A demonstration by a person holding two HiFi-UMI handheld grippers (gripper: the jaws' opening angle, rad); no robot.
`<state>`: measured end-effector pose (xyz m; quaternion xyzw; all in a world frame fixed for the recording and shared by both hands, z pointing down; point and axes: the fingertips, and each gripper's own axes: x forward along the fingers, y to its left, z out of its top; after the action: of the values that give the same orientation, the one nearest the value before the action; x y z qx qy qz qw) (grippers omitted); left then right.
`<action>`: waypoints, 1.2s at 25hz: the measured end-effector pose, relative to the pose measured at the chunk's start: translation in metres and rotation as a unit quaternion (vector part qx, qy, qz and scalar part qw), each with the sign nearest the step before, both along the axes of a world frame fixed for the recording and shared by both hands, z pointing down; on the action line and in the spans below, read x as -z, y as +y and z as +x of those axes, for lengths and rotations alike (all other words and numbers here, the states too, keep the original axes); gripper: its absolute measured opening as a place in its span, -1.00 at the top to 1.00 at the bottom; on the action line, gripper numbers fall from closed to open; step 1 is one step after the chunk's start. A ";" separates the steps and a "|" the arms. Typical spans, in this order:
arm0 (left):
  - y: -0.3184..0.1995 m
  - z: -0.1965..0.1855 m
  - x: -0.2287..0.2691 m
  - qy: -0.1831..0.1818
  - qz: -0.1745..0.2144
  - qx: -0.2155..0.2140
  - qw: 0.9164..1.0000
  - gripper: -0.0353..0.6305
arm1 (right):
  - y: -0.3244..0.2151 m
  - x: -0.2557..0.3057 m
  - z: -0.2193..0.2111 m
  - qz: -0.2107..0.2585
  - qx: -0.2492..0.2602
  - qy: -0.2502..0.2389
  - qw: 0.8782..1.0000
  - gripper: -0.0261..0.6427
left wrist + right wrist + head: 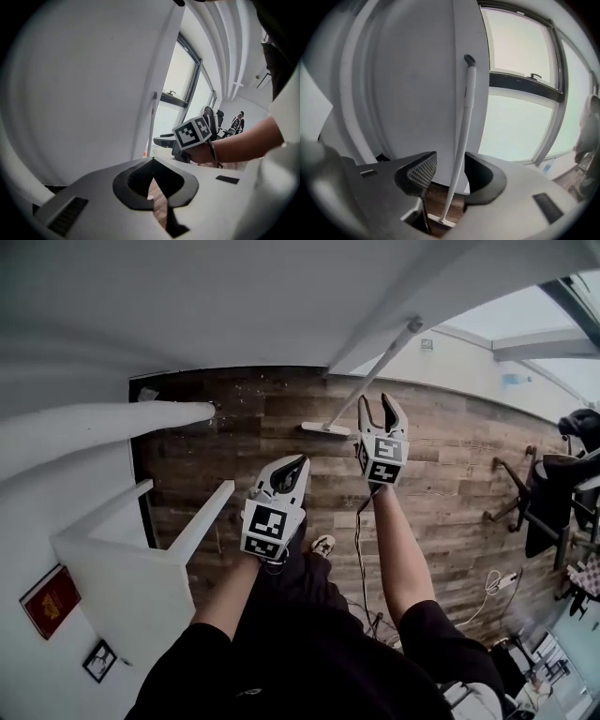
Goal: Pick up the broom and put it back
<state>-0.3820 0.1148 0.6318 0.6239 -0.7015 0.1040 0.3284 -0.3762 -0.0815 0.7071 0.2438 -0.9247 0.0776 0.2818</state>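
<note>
Dark wood-plank floor [450, 460] runs up to a plain white wall [206, 306]. At the left stands white furniture [127, 563], with a red flat item [49, 601] and a small dark picture frame [98, 660] beside it. A large window [520, 47] with a dark frame lets in pale, even daylight. A black office chair [539, 507] stands at the right, with pale cables [487, 589] on the floor nearby.

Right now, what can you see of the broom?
The broom is white and slim: a long straight handle with a dark cap at the top and a narrow flat head. It stands steeply, with its head on the wood floor and its top leaning against the white wall. The right tongs are open. The handle shows between their jaws, but neither pad touches it.
</note>
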 end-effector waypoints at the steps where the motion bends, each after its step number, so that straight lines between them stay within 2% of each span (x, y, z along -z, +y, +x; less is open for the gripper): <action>1: 0.002 -0.003 -0.003 0.003 -0.003 0.006 1.000 0.89 | -0.005 -0.004 -0.006 0.001 -0.002 0.004 1.000 0.37; 12: 0.018 -0.011 -0.013 0.016 -0.011 0.017 1.000 0.89 | -0.044 -0.055 -0.028 0.016 -0.049 0.048 0.998 0.39; 14: 0.021 -0.014 -0.013 0.017 -0.011 0.020 1.000 0.89 | -0.044 -0.055 -0.032 0.016 -0.049 0.040 0.998 0.60; 17: 0.027 -0.015 -0.015 0.020 -0.015 0.020 0.999 0.89 | -0.036 -0.053 -0.033 0.003 -0.036 0.026 0.999 0.62; 24: 0.032 -0.008 -0.007 0.014 -0.012 0.004 1.000 0.89 | 0.001 -0.038 -0.008 -0.002 -0.030 0.012 0.999 0.64; 30: 0.035 0.015 0.013 -0.001 0.001 -0.013 1.000 0.89 | 0.029 -0.009 0.031 0.018 -0.033 -0.015 0.999 0.65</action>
<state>-0.3666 0.1503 0.6186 0.6334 -0.6937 0.1082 0.3253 -0.3448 -0.0526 0.7164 0.2781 -0.9215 0.0735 0.2610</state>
